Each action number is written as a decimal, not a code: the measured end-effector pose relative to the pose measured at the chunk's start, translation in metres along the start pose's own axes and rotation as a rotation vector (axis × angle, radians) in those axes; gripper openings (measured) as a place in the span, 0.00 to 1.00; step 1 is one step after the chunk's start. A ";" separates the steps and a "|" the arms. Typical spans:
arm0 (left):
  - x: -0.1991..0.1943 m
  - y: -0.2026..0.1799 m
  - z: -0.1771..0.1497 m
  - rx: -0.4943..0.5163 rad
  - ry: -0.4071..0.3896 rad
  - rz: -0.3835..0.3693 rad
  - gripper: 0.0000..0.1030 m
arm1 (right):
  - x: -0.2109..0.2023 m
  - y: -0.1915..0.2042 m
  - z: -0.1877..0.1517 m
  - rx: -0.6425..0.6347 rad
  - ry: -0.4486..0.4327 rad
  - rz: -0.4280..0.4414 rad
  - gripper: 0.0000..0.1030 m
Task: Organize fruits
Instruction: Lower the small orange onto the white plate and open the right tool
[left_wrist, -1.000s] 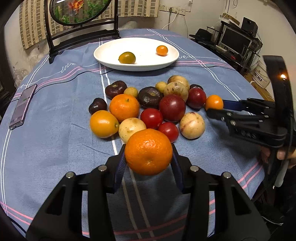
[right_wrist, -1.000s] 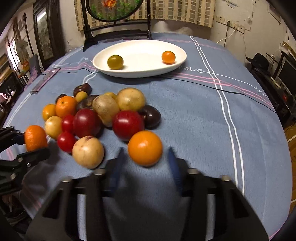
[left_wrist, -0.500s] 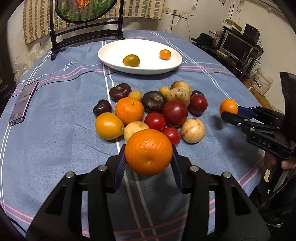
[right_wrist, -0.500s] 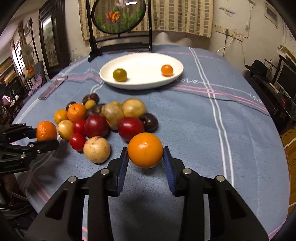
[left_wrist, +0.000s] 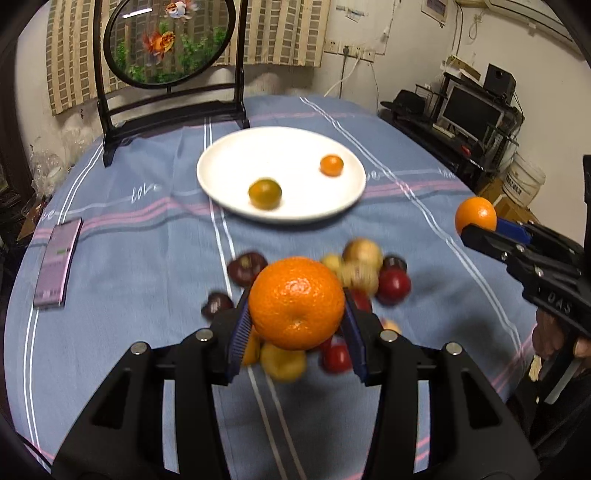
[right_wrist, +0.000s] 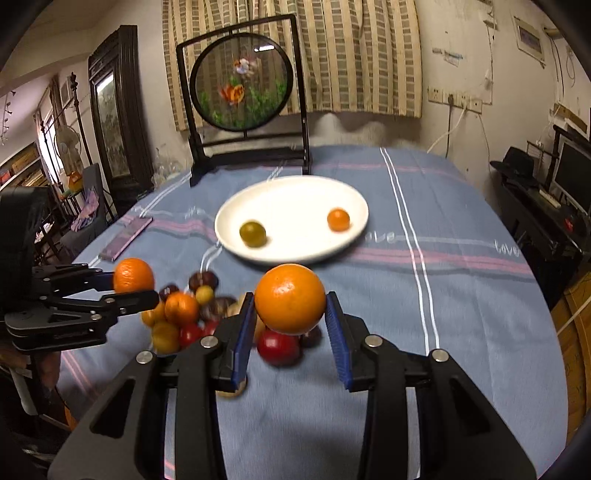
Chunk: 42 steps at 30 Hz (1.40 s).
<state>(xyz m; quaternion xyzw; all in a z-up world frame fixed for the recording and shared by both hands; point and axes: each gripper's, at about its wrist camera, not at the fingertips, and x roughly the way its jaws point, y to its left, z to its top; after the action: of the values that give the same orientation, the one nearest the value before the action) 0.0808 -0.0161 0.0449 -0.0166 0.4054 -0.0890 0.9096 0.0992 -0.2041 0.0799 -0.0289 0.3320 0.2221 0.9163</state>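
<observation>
My left gripper (left_wrist: 295, 314) is shut on a large orange (left_wrist: 296, 302) and holds it in the air above the fruit pile (left_wrist: 369, 273). My right gripper (right_wrist: 290, 314) is shut on a smooth orange fruit (right_wrist: 290, 298), also lifted above the pile (right_wrist: 184, 317). Each gripper shows in the other's view, with the left one (right_wrist: 136, 286) at left and the right one (left_wrist: 476, 225) at right. A white plate (left_wrist: 295, 144) farther back holds a greenish fruit (left_wrist: 265, 193) and a small orange fruit (left_wrist: 331, 165). The plate (right_wrist: 295, 188) also shows in the right wrist view.
The table has a blue striped cloth (left_wrist: 129, 258). A phone (left_wrist: 57, 266) lies at the left. A round fish picture on a black stand (left_wrist: 166, 40) is behind the plate. A desk with a monitor (left_wrist: 472, 114) stands to the right of the table.
Both grippers have risen with their fruit and tilted up toward the plate. The right gripper had closed on its orange fruit one second ago and lifted it off the cloth.
</observation>
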 end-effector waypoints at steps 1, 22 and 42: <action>0.003 0.001 0.009 -0.002 -0.003 0.000 0.45 | 0.002 0.001 0.005 -0.002 -0.005 0.000 0.37; 0.112 0.030 0.108 -0.057 0.045 0.086 0.46 | 0.128 -0.011 0.071 0.050 0.047 -0.071 0.37; 0.126 0.034 0.119 -0.007 0.024 0.131 0.64 | 0.160 -0.025 0.053 0.082 0.132 -0.029 0.61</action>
<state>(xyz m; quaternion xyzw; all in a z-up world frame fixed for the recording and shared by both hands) 0.2571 -0.0097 0.0285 0.0077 0.4166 -0.0280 0.9086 0.2503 -0.1538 0.0199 -0.0110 0.4002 0.1924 0.8959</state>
